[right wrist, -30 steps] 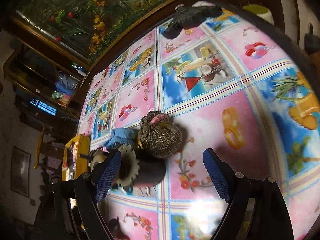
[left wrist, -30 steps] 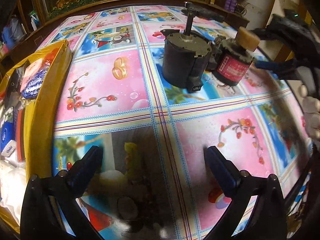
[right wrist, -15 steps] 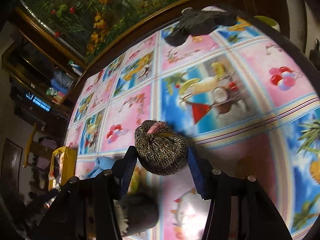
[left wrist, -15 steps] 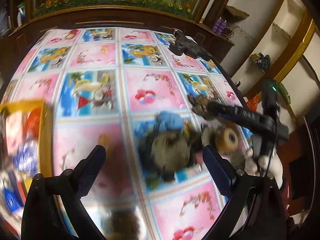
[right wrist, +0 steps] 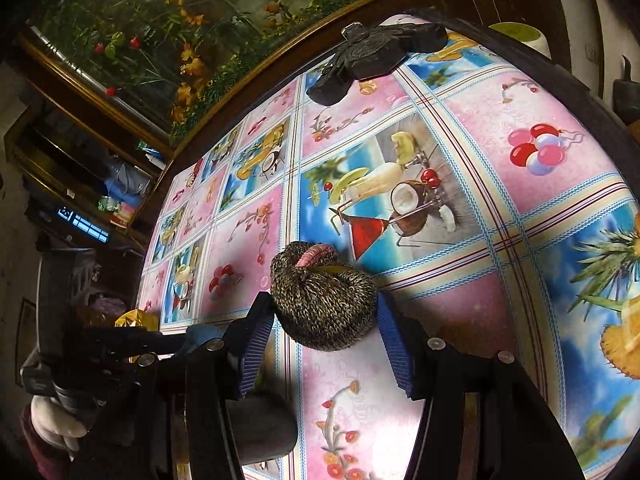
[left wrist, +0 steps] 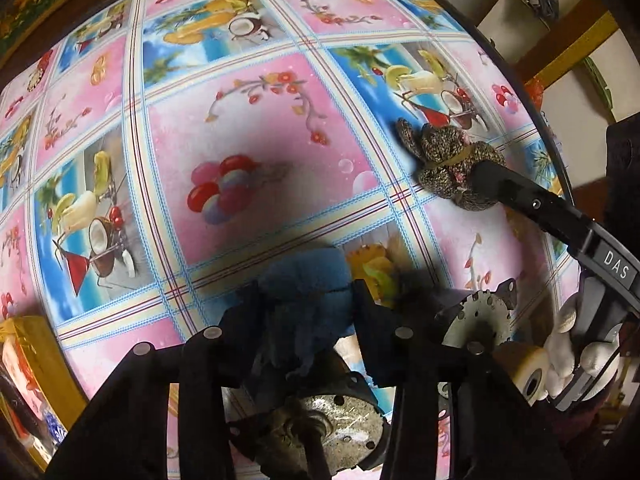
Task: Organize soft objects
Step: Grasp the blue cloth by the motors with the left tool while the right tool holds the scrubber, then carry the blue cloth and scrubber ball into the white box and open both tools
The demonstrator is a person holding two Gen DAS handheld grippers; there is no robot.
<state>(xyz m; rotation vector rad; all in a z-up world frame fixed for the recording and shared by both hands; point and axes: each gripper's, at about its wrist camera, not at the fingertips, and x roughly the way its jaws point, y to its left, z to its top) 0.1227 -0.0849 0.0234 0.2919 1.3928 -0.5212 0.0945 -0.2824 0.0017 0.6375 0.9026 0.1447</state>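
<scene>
A blue fuzzy soft thing (left wrist: 308,276) lies on the flowered tablecloth (left wrist: 248,128). My left gripper (left wrist: 306,320) points down over it. Its jaws are closing, and both pads press the blue thing's sides. A brown knitted bundle (right wrist: 320,296) with a pink fold on top sits between the blue pads of my right gripper (right wrist: 324,312). Those jaws are opening slightly, but the pads still touch both of its sides. In the left wrist view the same bundle (left wrist: 444,160) shows at right with one right finger (left wrist: 504,188) on it. In the right wrist view the left gripper (right wrist: 192,340) is low at left.
Hard parts crowd the near side: a round metal motor (left wrist: 336,432), a toothed disc (left wrist: 480,320) and a cream spool (left wrist: 528,372). A yellow box (left wrist: 36,360) stands at the left. A black tool (right wrist: 372,56) lies at the far edge. A gloved hand (right wrist: 52,420) holds the left gripper.
My left gripper has swept across the table to the blue thing and narrowed around it. My right gripper has moved in on the knitted bundle and closed on it.
</scene>
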